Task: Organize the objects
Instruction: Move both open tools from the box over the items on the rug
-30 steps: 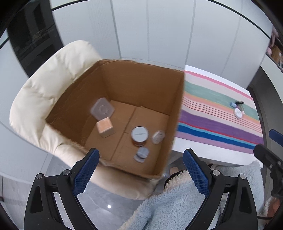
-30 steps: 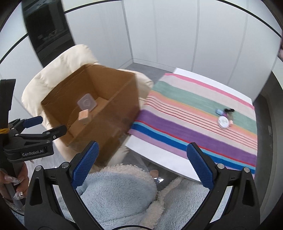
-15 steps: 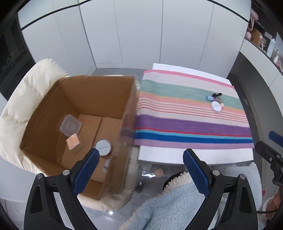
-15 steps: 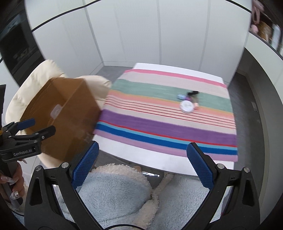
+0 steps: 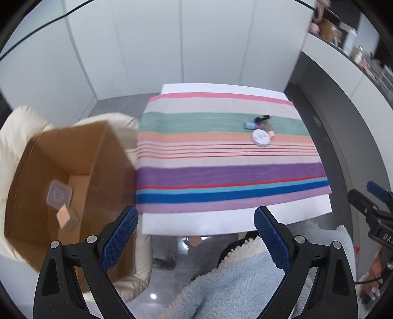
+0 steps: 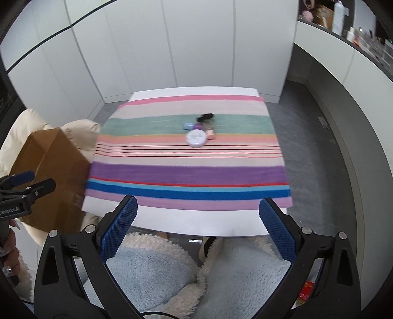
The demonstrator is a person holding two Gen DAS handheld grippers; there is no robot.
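Observation:
A small cluster lies on the striped cloth [image 6: 186, 171] at the far side of the table: a round white tin [image 6: 195, 138], a blue cap [image 6: 187, 126], a black item [image 6: 205, 116] and a peach tube [image 6: 210, 133]. The tin also shows in the left wrist view [image 5: 261, 137]. An open cardboard box [image 5: 73, 176] stands on a cream chair to the left, holding a clear square lid [image 5: 58, 195] and a peach block [image 5: 64, 217]. My left gripper [image 5: 195, 235] and right gripper [image 6: 197, 228] are open and empty, held over my lap before the table's near edge.
The cream padded chair [image 5: 14, 132] holds the box left of the white table [image 6: 191, 220]. A light blue fleece robe [image 6: 172, 274] covers my lap. White cabinets stand behind the table. A counter with bottles [image 6: 339, 17] runs along the right.
Both views have swung right, from the box toward the table. The box has slid to the left edge and the cluster on the cloth is now nearer centre. Both grippers stayed open.

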